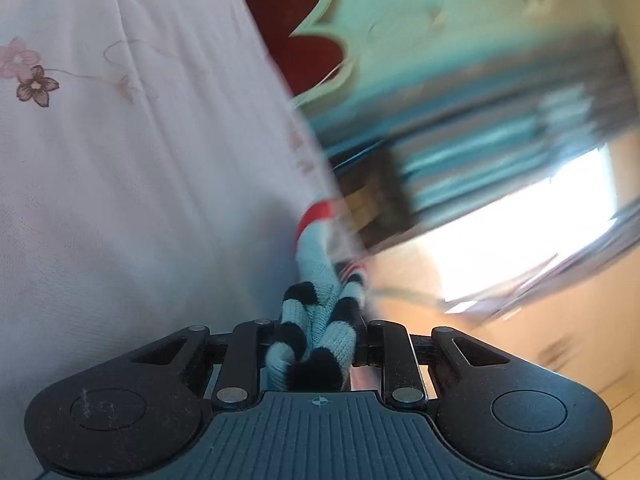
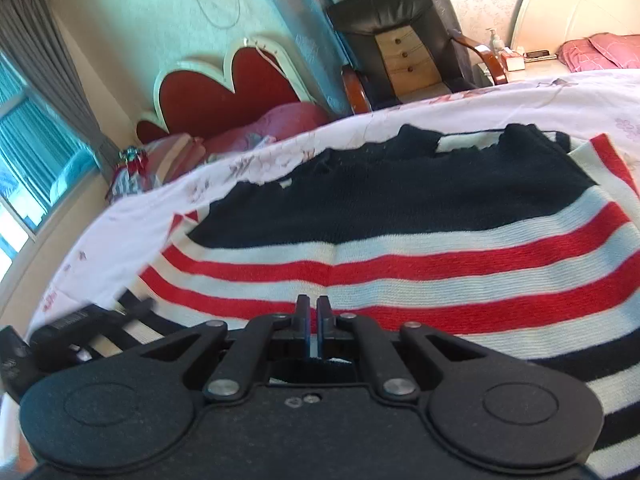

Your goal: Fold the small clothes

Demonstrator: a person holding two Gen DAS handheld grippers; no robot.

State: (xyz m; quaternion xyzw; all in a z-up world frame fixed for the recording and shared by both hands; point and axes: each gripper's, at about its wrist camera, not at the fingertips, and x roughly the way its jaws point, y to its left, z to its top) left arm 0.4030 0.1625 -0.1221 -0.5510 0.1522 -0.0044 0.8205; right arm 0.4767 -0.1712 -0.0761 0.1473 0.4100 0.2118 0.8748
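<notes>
In the left wrist view, a bunched black-and-white striped end of the knitted sweater [image 1: 316, 336] is seen clamped in the left tool [image 1: 318, 344], the fabric crumpled thickly between the jaws. From there the knit runs away toward a red band and the pale floral bedsheet [image 1: 140, 160]. The background is smeared, so nothing further is read from it. The cloth is judged soft, limp and fairly light; its ribbed knit is not expected to slip, though stretching is likely if it is pulled hard.

In the right wrist view, the sweater [image 2: 400, 240] is seen spread flat on the bed, with a black upper part and red, white and black stripes below. The right tool [image 2: 313, 320] is held just above the striped part, its jaws almost together with a narrow gap and nothing between them. A hold at a hem corner or side seam is judged best, where the doubled knit is firmer; a pinch taken mid-panel would be expected only to raise a loose pucker.
</notes>
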